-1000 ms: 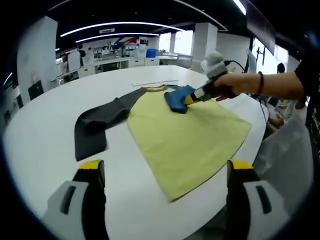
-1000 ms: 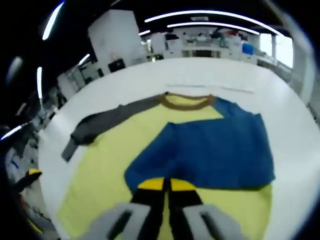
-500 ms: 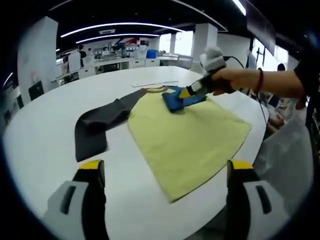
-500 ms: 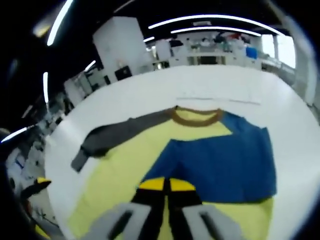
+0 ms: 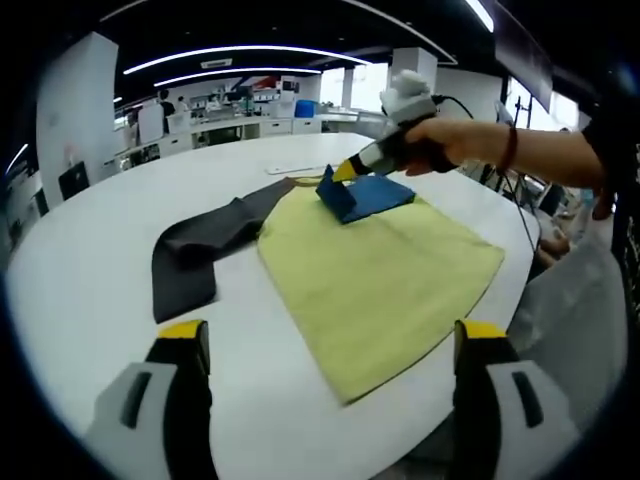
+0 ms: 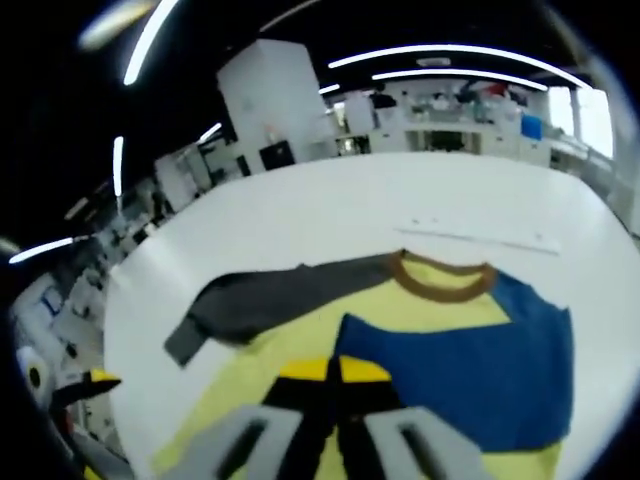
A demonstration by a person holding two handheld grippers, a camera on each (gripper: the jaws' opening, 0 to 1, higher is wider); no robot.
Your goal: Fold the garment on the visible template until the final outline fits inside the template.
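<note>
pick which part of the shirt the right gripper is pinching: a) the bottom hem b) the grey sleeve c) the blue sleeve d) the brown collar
c: in the left gripper view the right gripper is shut on the blue sleeve, folded in over the yellow body, while the grey sleeve lies flat on the table.

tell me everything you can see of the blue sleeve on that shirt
The blue fabric sleeve belongs to a yellow-green shirt with a brown collar, lying on the round white table. It is folded inward over the shirt's chest, its free corner lifted and pinched in the shut right hand-held gripper. It looks soft and matte, mostly flat. The opposite grey sleeve lies spread outward.
</note>
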